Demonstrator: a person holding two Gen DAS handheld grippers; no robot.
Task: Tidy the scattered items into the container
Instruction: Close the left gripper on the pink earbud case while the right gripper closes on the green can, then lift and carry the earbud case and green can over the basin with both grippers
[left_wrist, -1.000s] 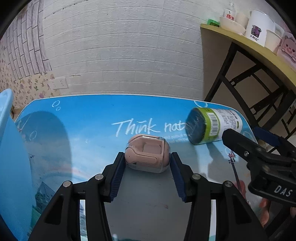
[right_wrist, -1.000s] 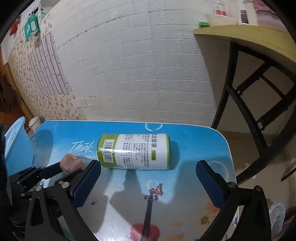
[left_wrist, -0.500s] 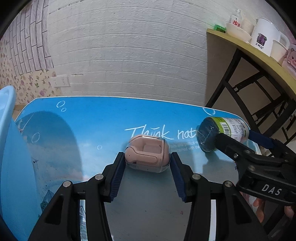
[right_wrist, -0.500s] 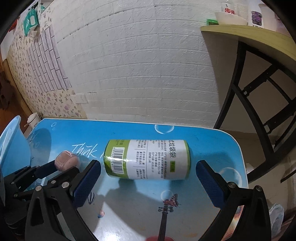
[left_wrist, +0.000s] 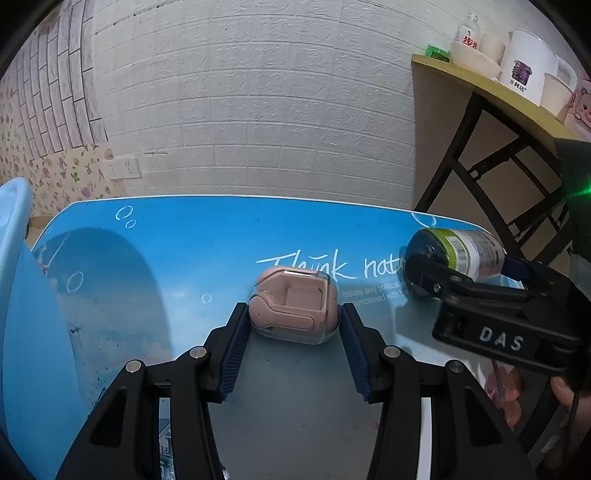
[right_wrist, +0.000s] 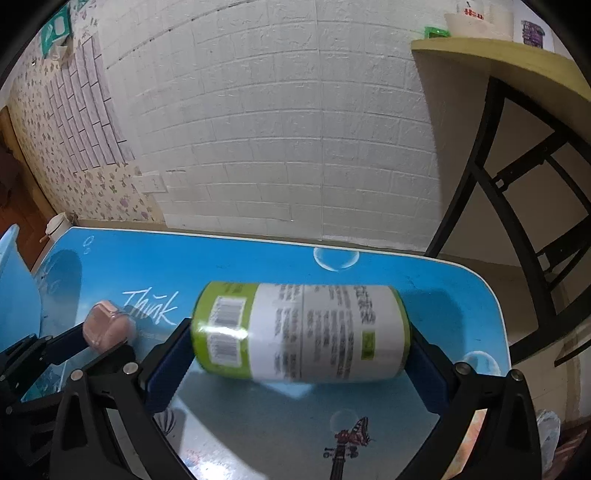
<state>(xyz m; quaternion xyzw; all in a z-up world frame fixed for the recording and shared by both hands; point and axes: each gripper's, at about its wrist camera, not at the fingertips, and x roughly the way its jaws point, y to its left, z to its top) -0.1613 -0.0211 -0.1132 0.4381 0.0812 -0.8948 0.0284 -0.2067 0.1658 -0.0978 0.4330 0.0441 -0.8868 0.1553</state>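
Nearest in the left wrist view, the left gripper (left_wrist: 294, 325) has its two blue-padded fingers (left_wrist: 236, 343) narrowed onto a small pink earbud case (left_wrist: 293, 310) with a clear lid, one pad pressed to each side, the case sitting on the blue printed surface (left_wrist: 184, 251). Beside it to the right, the right gripper (right_wrist: 301, 360) brackets a can (right_wrist: 301, 328) with a green and white label, lying on its side across the surface; its fingers (right_wrist: 166, 363) stand wide apart, one at each end of the can, right against or touching the ends — whether they press on it cannot be told, as the can looks blurred. At the far left edge of both views rises the pale blue wall of a container (left_wrist: 14, 280), well apart from both items. Past the surface's far edge stands a white brick wall (left_wrist: 258, 110), and to the right a yellow shelf (left_wrist: 480, 85) on black legs carrying white cups and bowls.
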